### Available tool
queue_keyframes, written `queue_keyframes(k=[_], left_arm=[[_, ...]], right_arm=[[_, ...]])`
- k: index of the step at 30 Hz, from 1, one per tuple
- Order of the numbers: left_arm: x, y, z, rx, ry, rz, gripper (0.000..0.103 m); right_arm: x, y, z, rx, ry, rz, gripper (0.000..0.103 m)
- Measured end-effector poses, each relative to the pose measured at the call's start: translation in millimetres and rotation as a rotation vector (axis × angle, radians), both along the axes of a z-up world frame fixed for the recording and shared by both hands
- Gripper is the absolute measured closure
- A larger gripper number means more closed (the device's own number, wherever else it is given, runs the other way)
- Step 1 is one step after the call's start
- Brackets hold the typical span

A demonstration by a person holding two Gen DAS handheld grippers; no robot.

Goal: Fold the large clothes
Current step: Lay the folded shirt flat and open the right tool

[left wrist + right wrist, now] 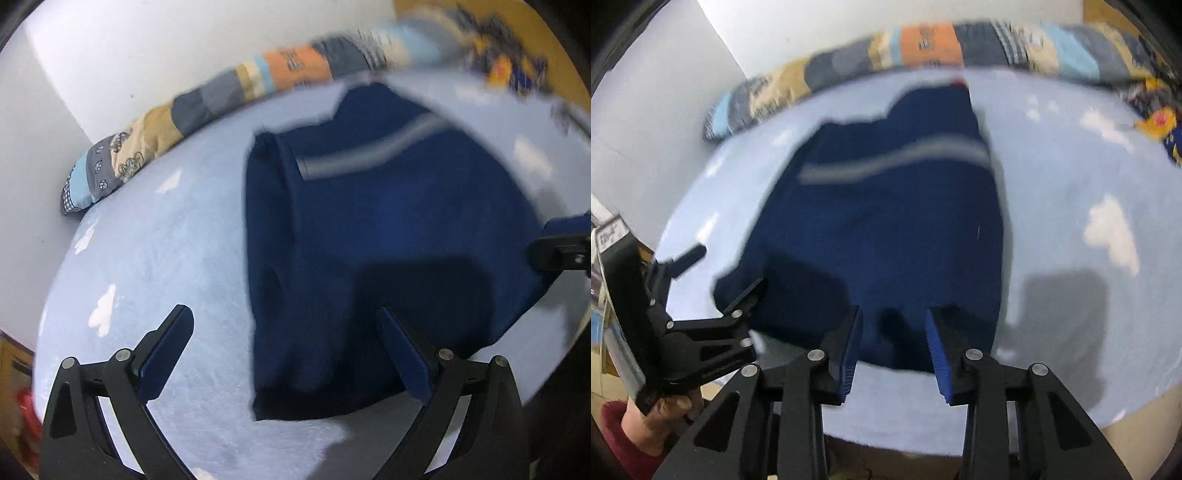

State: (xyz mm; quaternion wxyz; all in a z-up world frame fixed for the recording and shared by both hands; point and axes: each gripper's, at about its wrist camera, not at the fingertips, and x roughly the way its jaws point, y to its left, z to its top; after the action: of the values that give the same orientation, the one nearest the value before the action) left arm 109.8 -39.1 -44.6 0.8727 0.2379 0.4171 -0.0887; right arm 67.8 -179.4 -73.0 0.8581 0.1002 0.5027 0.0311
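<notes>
A large navy garment (388,229) with a grey band across its chest lies flat on the light blue bed cover, partly folded lengthwise; it also shows in the right wrist view (886,229). My left gripper (284,317) is open and empty over the garment's near left corner. It also shows at the left of the right wrist view (727,273). My right gripper (894,317) is open and empty just above the garment's near hem. One of its fingers (554,251) shows at the right edge of the left wrist view.
The bed cover (166,258) is light blue with white cloud shapes. A long patchwork bolster (207,99) lies along the far edge against the white wall. A patterned cloth (506,62) sits at the far right corner. The bed's near edge (886,439) is close below.
</notes>
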Motion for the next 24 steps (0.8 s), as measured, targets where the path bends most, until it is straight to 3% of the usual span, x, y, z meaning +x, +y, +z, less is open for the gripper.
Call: queue_keyframes(k=[3, 6, 9, 13, 20, 24], left_arm=[[14.0, 1.2, -16.0, -0.01, 0.023, 0.025, 0.0], [26.5, 17.1, -15.1, -0.109, 0.101, 0.091, 0.0], [27.2, 29.5, -8.5, -0.209, 0.128, 0.172, 0.0], [8.1, 32.5, 8.6, -0.258, 0.058, 0.198, 0.0], [-26.7, 12.0, 31.6, -0.284, -0.104, 0.163, 0.0], [-9.4, -1.6, 36.6, -0.308, -0.086, 0.151, 0.0]], right_arm=[[7.5, -6.7, -22.5, 0.036, 0.025, -0.022, 0.066], [13.8, -8.6, -22.9, 0.041, 0.027, -0.012, 0.066], [6.5, -9.8, -15.7, 0.047, 0.008, 0.007, 0.065], [-32.1, -21.0, 6.6, 0.14, -0.123, -0.014, 0.063], [-51.6, -26.8, 17.3, 0.053, -0.204, -0.032, 0.061], [-27.0, -30.5, 28.3, 0.016, -0.216, -0.017, 0.06]])
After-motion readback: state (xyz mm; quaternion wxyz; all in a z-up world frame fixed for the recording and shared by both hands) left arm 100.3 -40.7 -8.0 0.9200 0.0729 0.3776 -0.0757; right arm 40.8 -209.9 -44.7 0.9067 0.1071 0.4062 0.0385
